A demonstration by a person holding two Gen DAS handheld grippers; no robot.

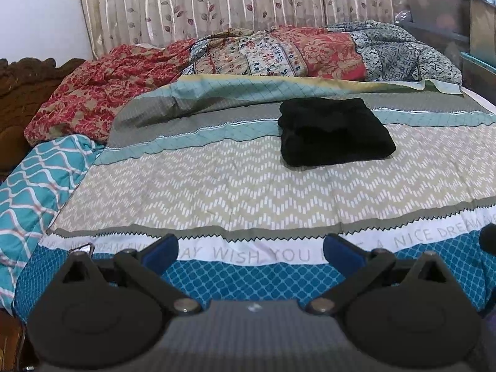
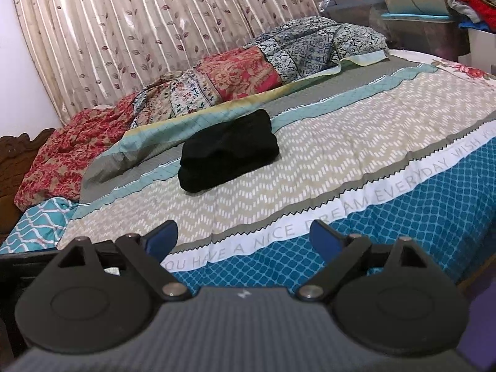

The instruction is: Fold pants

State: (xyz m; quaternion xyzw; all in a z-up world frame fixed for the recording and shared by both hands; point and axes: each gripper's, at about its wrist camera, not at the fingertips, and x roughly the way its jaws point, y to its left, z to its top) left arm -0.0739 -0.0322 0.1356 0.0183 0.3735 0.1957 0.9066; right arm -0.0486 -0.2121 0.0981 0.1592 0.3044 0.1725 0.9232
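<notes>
Pants (image 1: 334,133) lie folded on the bedspread (image 1: 217,186) (both grippers' jaws spread, empty).

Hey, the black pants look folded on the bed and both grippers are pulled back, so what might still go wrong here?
1. The pants show uneven, bulging layers along the front edge, so the bundle may slump open on the soft bedspread.
2. The left gripper and right gripper are open and empty; any touch-up grab could drag only the top layer and undo the fold.
</notes>
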